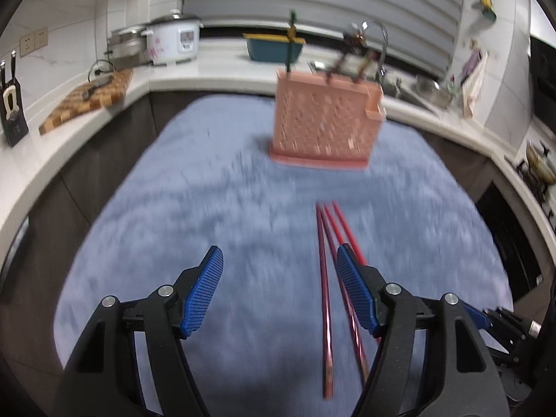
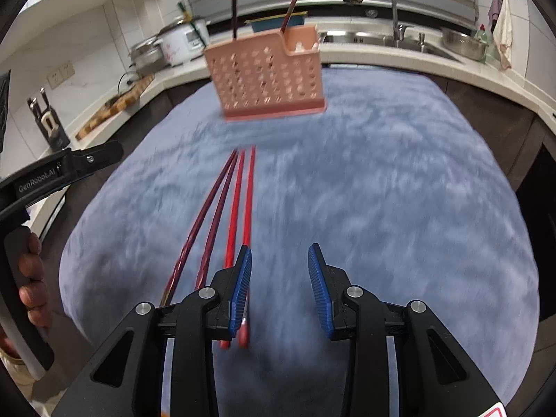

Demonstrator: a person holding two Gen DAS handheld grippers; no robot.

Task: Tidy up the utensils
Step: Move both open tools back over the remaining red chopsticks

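Your left hand-held gripper [image 1: 279, 260] is spread wide with nothing between its pads; one dark red chopstick [image 1: 326, 299] lies on the blue cloth [image 1: 173, 191] inside the gap, untouched. Your right hand-held gripper [image 2: 279, 260] stands partly spread and empty, the bright red chopsticks [image 2: 243, 208] just left of its left pad. The pink utensil holder [image 2: 269, 80] stands upright farther ahead on the cloth.

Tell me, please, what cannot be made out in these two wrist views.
- Chopsticks: near ends hidden under the right gripper in the right wrist view.
- Pink holder: contents blurred by motion in the left wrist view; its far side is hidden.
- Left gripper: its right finger covers part of the chopsticks.
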